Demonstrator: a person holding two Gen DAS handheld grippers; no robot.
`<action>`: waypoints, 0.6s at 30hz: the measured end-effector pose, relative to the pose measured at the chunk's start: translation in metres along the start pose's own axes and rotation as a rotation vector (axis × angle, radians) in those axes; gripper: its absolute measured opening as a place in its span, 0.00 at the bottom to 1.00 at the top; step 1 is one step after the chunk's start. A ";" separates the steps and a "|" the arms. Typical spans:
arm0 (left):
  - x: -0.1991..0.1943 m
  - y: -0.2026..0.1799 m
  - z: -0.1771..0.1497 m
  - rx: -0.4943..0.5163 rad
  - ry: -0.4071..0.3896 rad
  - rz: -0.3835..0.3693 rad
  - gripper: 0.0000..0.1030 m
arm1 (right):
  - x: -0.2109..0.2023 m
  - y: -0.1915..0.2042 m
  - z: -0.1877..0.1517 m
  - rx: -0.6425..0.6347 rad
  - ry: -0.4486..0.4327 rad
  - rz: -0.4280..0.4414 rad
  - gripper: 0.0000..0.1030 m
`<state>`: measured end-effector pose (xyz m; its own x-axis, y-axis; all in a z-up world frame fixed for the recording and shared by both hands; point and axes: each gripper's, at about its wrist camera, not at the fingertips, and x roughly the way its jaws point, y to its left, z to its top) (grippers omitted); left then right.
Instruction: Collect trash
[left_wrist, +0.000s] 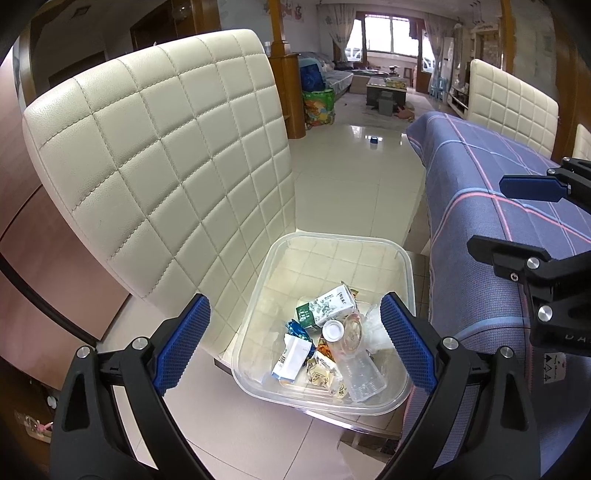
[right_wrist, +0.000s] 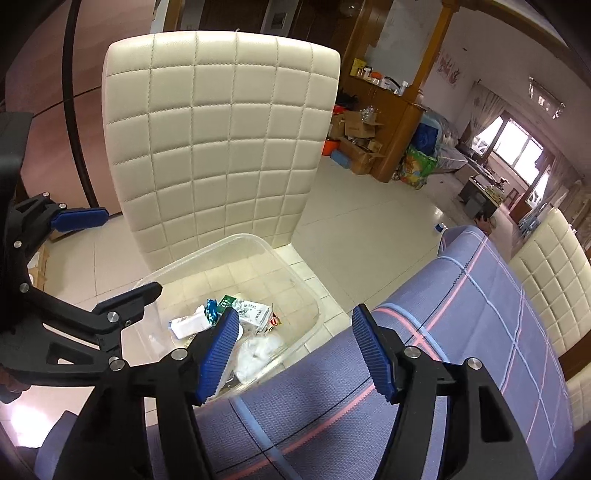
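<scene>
Both sets of tongs are spread wide with nothing between the blue ribbed pads. Left gripper (left_wrist: 295, 345) hangs right above a clear plastic bin (left_wrist: 406, 273) that sits on the seat of a cream quilted chair (left_wrist: 159, 162), so you look straight down into it past the pads. Inside the bin there's a green and white carton (left_wrist: 327, 308) lying on its side, a clear plastic bottle (left_wrist: 356, 360) with a white cap across the middle, a white wrapper (left_wrist: 291, 358) with blue print on the near left, plus a blue foil scrap and some crumpled snack packets underneath. Right gripper (right_wrist: 291, 354) is off to the side, its left pad over the bin's near corner and its right pad over a table covered in a purple plaid cloth (right_wrist: 461, 332) that runs just beside the bin. From the right wrist view the same trash shows through the bin wall, along with a wad of white crumpled stuff I can't really identify. Second cream chair (left_wrist: 513, 107) stands at the table's far side.
</scene>
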<state>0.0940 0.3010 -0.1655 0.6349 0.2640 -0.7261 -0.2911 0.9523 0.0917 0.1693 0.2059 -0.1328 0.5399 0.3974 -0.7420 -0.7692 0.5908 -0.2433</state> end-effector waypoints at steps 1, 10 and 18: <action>0.000 0.000 0.000 0.001 -0.001 0.000 0.90 | -0.001 0.000 0.000 0.000 -0.004 -0.003 0.67; -0.006 -0.003 0.001 0.000 -0.014 -0.005 0.90 | -0.004 -0.003 -0.009 0.024 0.018 0.008 0.68; -0.023 -0.008 0.004 0.008 -0.041 -0.006 0.91 | -0.021 -0.016 -0.011 0.107 0.015 0.034 0.68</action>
<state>0.0847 0.2879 -0.1464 0.6655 0.2644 -0.6980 -0.2814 0.9550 0.0935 0.1666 0.1805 -0.1201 0.5088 0.4085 -0.7578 -0.7454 0.6495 -0.1503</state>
